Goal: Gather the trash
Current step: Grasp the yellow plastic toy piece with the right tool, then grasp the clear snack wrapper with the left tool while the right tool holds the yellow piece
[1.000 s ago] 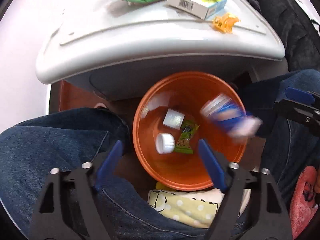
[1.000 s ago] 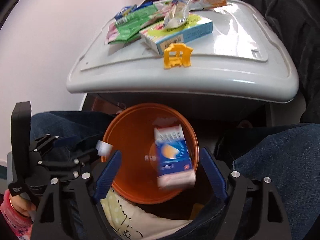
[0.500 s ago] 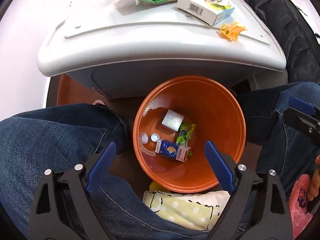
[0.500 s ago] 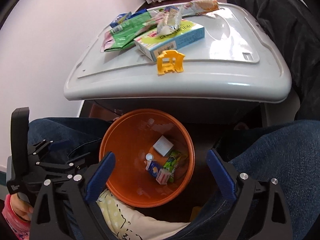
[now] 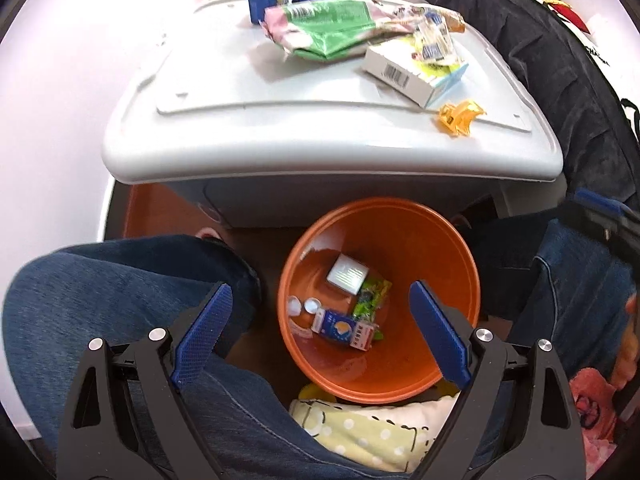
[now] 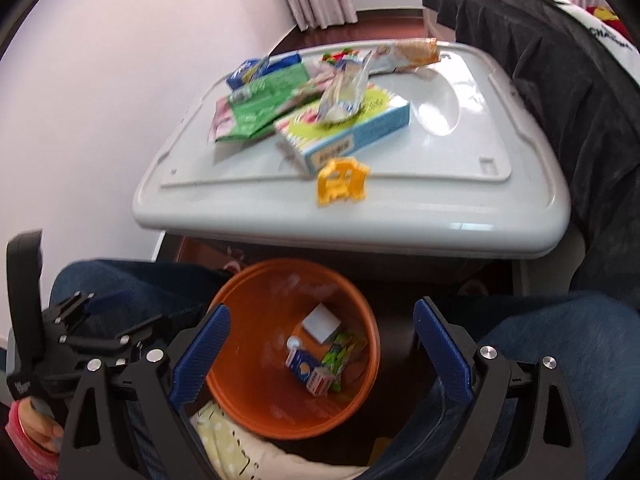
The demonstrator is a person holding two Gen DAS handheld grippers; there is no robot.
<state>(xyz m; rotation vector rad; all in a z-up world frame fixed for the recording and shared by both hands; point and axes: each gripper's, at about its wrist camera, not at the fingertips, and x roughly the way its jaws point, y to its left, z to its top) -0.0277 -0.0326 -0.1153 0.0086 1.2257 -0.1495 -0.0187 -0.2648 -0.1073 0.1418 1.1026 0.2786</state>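
Both the left gripper (image 5: 320, 330) and right gripper (image 6: 322, 354) hang spread and empty above the orange bin (image 5: 460, 248); beyond it, the light, crinkly green wrapper (image 5: 332, 26) should pinch best at an edge

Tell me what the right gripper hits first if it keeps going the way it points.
Probably the orange bin: the right gripper, jaws open and empty, aims into its mouth, towards the small blue carton at the bottom. Depth is unclear.

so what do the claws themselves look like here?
Both alike: the left claw and right claw have black angular frames with cut-out windows, silver round bolt heads and ribbed blue finger pads. A pink cuff shows at the hand on the left one.
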